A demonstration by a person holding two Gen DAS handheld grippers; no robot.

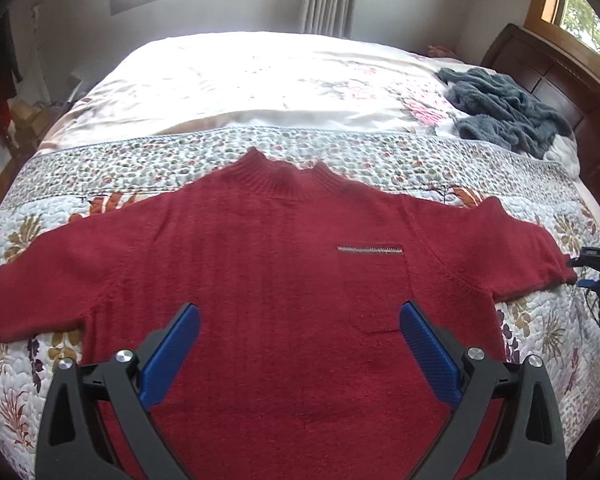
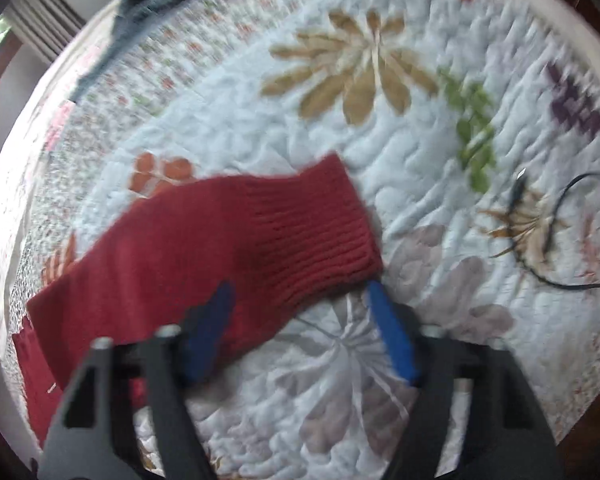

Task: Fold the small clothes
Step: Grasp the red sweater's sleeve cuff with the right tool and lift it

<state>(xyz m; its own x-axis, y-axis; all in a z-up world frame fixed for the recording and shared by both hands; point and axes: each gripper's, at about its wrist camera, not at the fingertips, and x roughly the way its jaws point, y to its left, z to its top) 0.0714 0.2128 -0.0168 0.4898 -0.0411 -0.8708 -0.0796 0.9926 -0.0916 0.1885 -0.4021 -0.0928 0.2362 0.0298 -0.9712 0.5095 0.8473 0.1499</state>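
A small red knit sweater (image 1: 260,264) lies flat and face up on the quilted bed, collar away from me, both sleeves spread out sideways. It has a chest pocket (image 1: 374,284) with a grey trim. My left gripper (image 1: 300,312) hangs open above the sweater's lower body, nothing between its blue pads. In the blurred right wrist view, my right gripper (image 2: 300,292) is open low over the ribbed cuff (image 2: 324,224) of the right sleeve, the cuff end lying between its fingertips. The right gripper (image 1: 598,276) also shows at the sleeve end in the left wrist view.
A floral quilt (image 1: 340,152) covers the bed. A grey fluffy garment (image 1: 504,108) is heaped at the far right by the dark wooden headboard (image 1: 556,80). A black cable (image 2: 548,232) lies on the quilt right of the cuff. Curtains and windows stand behind the bed.
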